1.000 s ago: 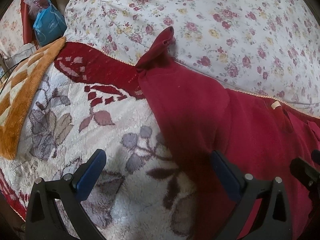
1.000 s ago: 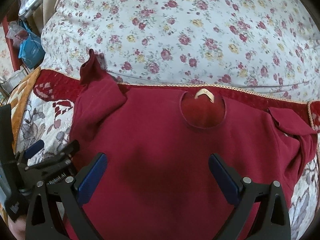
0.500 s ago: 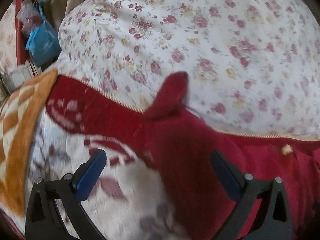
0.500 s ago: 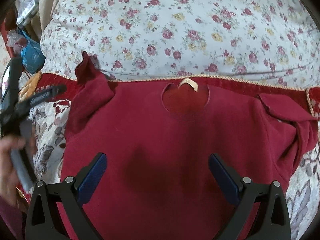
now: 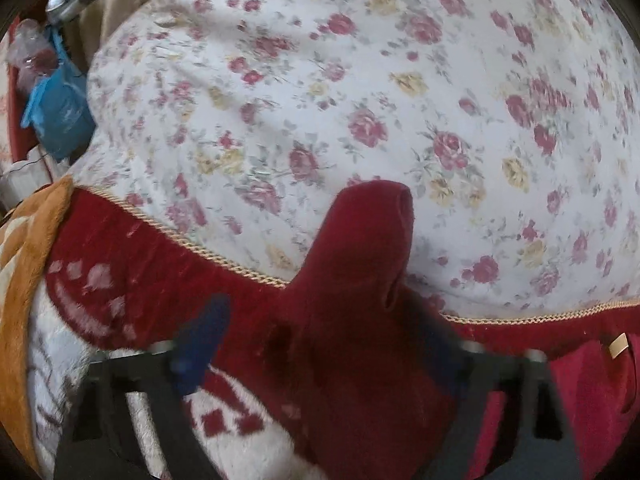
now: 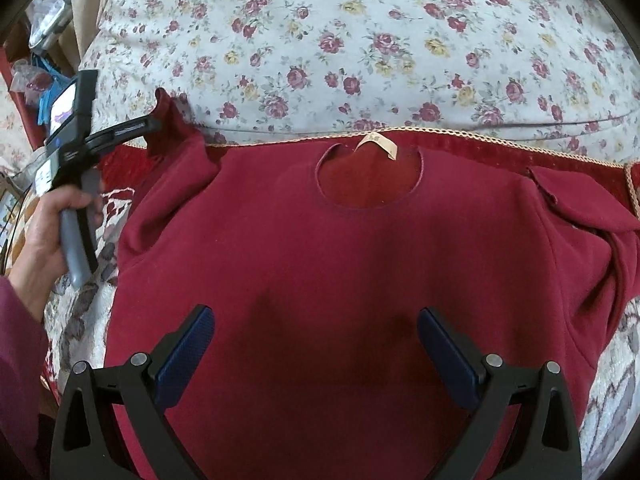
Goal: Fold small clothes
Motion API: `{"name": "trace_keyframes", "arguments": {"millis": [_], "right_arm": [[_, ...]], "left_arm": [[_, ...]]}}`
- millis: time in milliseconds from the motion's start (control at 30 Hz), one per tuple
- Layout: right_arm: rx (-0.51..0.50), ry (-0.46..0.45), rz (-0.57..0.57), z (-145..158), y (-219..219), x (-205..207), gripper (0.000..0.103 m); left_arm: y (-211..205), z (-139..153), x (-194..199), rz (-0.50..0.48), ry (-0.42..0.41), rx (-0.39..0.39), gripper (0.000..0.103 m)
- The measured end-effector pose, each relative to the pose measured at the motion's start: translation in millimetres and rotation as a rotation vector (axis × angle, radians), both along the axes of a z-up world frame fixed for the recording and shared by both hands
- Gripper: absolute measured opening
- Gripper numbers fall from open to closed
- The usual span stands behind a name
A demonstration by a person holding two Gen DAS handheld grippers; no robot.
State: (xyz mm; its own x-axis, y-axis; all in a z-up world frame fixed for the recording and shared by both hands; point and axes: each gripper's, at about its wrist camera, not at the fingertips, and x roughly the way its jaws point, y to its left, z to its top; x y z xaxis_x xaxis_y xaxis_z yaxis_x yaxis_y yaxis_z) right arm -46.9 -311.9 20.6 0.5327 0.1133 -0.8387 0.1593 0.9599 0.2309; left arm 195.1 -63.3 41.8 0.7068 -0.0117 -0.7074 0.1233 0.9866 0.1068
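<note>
While the red top (image 6: pixel 340 288) lies face up and mostly flat on the bed, its neckline toward the flowered quilt (image 6: pixel 360 40) at the far edge, only the two sleeves are out of order.

Left to right:
- Left hand (image 6: pixel 44 232) grips the handle of the left tool (image 5: pixel 320 344). Its jaws have just been closing, with the sleeve between them; the blur hides whether the pads press on the cloth yet, so I cannot tell if it is clamped.
- Left sleeve (image 5: pixel 360 248): bunched, cuff standing up against the quilt, right at the gold cord trim of the bed cover (image 5: pixel 140 264).
- Body of the top: smooth, spread across the middle of the bed; round neck opening with a pale label (image 6: pixel 378 146) near the far edge.
- Right tool (image 6: pixel 316 344): jaws wide apart, nothing between them, hanging over the chest of the top.
- Right sleeve (image 6: pixel 580 208): doubled back on itself near the right edge of the bed.

Handling, judged: soft, light knit, limp, no stiffness; it will drape and drag along the plush cover rather than slide. Not fragile. Best hold looks like the cuff or the sleeve's outer fold, pinching both layers, then carrying the sleeve inward across the chest. A shallow pinch on one layer would likely slip off.
</note>
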Motion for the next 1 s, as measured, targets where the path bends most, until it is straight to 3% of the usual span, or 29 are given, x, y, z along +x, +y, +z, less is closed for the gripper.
{"name": "trace_keyframes", "arguments": {"millis": [33,67,100,133,233,333,533,667,800,933,1000], "right_arm": [[0.007,-0.006,0.003,0,-1,0,0.098],[0.013,-0.008,0.002,1,-2,-1,0.095],[0.018,-0.010,-0.003,1,-3,-1,0.089],[0.023,-0.012,-0.008,2,-5,-2,0.084],[0.026,-0.025,-0.028,9,-14,-5,0.083],[0.017,-0.048,-0.053,20,-25,-10,0.083],[0.019,-0.087,-0.114,42,-48,-31,0.083],[0.024,-0.093,-0.162,53,-65,-49,0.083],[0.015,-0.093,-0.189,60,-77,-68,0.083],[0.034,-0.066,-0.213,54,-89,-79,0.085],[0.052,-0.045,-0.210,50,-91,-83,0.085]], "left_arm": [[1,-2,4,-0.002,0.015,-0.005,0.045],[3,-6,10,0.001,0.049,-0.023,0.020],[8,-9,14,0.011,0.076,-0.047,0.007],[15,-10,17,0.029,0.098,-0.087,0.007],[33,-1,8,0.040,0.107,-0.200,0.007],[38,23,-19,-0.036,0.107,-0.270,0.007],[12,81,-95,-0.236,0.111,-0.330,0.007],[-25,97,-155,-0.363,0.119,-0.344,0.007],[-65,83,-210,-0.446,0.201,-0.374,0.007],[-96,46,-257,-0.510,0.303,-0.369,0.008],[-101,27,-276,-0.518,0.351,-0.341,0.020]]}}
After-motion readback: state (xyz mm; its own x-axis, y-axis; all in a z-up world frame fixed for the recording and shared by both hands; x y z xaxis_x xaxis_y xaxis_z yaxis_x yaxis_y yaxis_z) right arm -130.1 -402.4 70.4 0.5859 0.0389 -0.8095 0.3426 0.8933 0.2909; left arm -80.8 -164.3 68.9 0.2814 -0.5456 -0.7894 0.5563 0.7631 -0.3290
